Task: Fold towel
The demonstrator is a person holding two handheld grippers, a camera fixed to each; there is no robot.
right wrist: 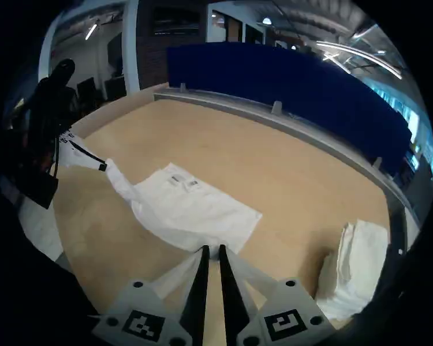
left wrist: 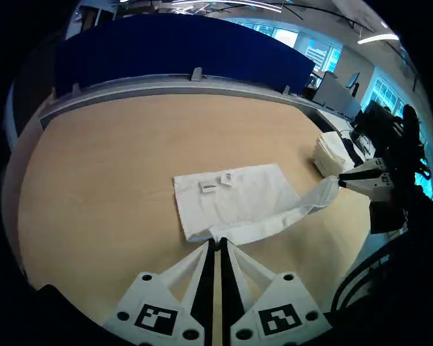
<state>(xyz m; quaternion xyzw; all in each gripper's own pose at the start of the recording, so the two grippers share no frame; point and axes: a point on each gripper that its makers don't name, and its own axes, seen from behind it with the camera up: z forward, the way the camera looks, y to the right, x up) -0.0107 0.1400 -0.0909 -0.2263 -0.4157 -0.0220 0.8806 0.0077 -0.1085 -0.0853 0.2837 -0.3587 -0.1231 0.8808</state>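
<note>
My left gripper (left wrist: 217, 245) and right gripper (right wrist: 211, 251) each clamped a towel (left wrist: 239, 199) corner opposite its labels (left wrist: 208, 186); next, I judged, both needed carrying toward them.

two tags (left wrist: 208, 186) on towel (left wrist: 248, 199), print too small to read

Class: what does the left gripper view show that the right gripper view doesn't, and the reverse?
Left gripper view: the left gripper close up, shut on the near corner of the towel, the right gripper farther off at right. Right gripper view: the right gripper close up, the left one far off at left. Both: the white towel stretched between them on the wooden table, a stack of folded towels, the blue partition.
</note>
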